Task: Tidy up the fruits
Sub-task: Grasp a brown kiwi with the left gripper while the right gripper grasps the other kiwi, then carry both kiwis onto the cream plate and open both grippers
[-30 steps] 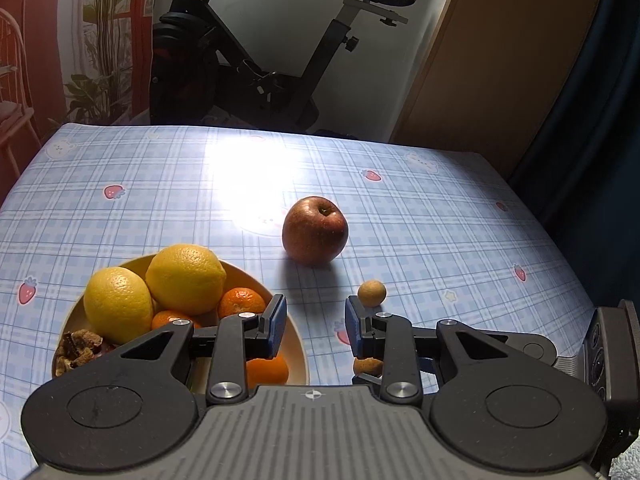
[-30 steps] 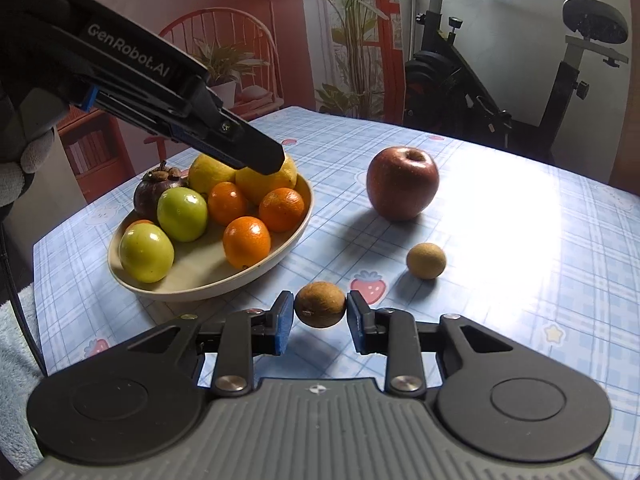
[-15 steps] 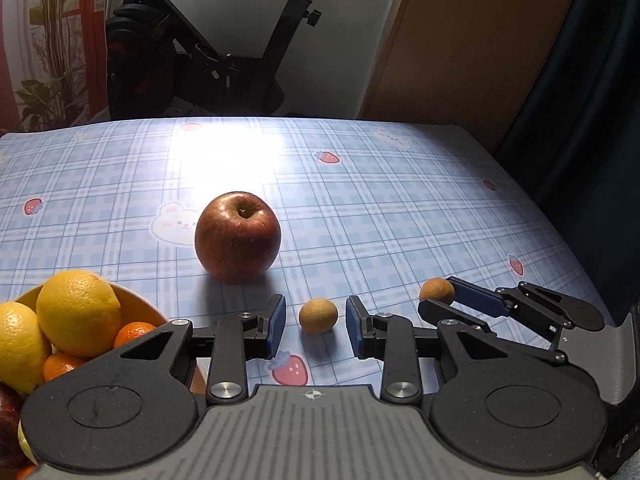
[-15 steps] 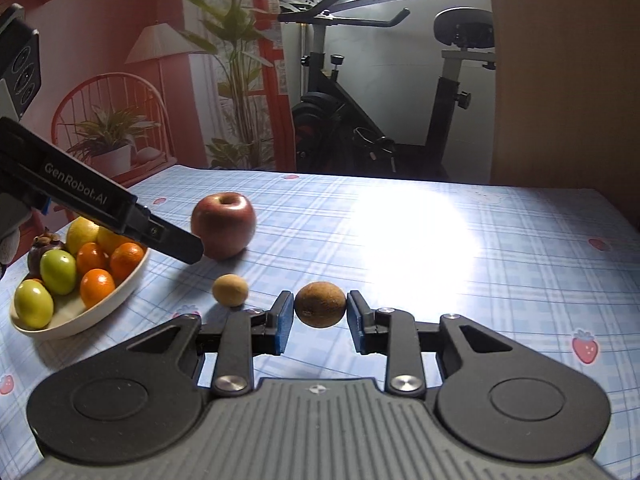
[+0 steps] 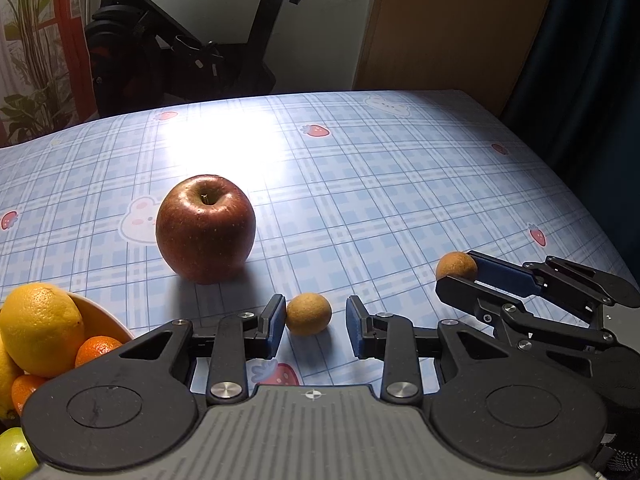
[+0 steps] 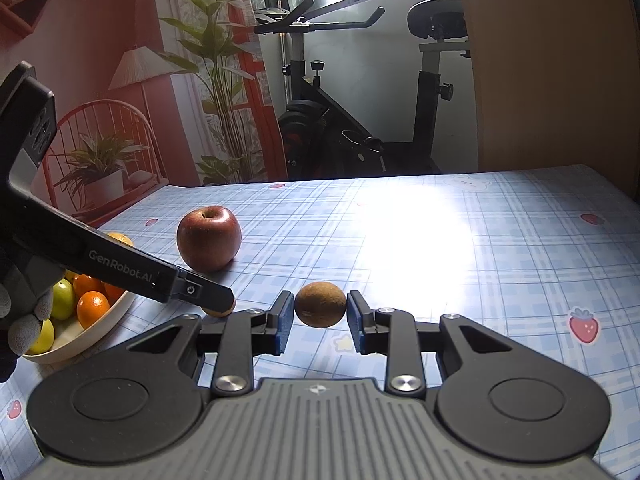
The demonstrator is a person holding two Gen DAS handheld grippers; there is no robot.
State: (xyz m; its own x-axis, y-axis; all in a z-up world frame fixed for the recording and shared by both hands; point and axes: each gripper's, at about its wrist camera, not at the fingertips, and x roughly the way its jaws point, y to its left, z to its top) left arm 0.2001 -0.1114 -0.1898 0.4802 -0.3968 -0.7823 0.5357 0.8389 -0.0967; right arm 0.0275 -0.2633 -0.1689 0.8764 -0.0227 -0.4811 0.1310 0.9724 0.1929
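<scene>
Right gripper (image 6: pixel 320 314) fingers clamped on a small round brown fruit (image 6: pixel 320 304), lifted for sorting; left gripper (image 5: pixel 316 320) fingers apart, straddling a second tan fruit (image 5: pixel 309 313) on the checked counter (image 5: pixel 400 200).

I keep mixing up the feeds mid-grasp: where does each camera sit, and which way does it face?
Left wrist: rides the left gripper, angled down across the table at the loose brown fruit between its open fingers and the apple; the right gripper shows at right.
Right wrist: rides the right gripper, shut on the held brown fruit, facing the exercise bike; left gripper and gloved hand show left.
Shared: apple, fruit bowl.
</scene>
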